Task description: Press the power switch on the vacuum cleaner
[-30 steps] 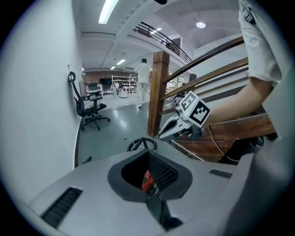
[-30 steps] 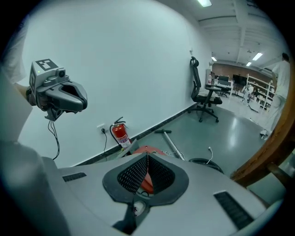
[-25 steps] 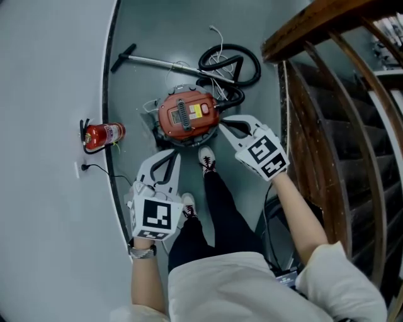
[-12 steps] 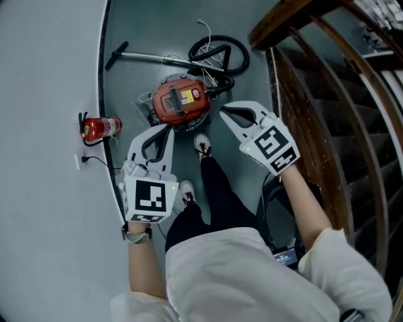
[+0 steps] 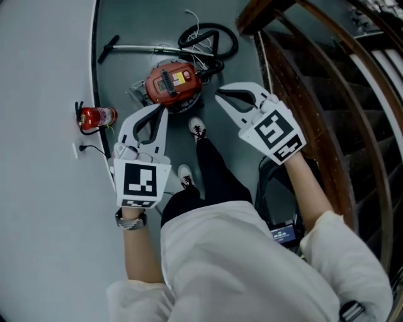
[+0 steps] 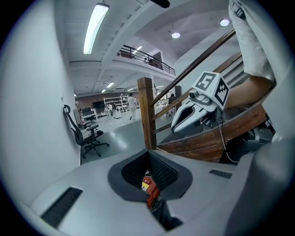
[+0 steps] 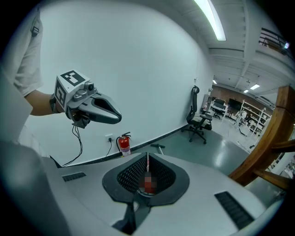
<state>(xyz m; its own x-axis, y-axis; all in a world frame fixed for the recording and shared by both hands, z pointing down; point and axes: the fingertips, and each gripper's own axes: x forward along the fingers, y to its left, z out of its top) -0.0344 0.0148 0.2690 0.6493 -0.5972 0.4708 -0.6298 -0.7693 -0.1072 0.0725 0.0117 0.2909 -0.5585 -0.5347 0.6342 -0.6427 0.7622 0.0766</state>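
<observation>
Both hands are higher than before: the left tool (image 5: 162, 111) and right tool (image 5: 219, 97), jaws together and empty, hang well above the vacuum cleaner (image 5: 171, 83) on the floor (image 5: 138, 25), so the switch press seems over.

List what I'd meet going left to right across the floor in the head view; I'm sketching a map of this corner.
fire extinguisher → red vacuum cleaner body → wooden stair railing
</observation>
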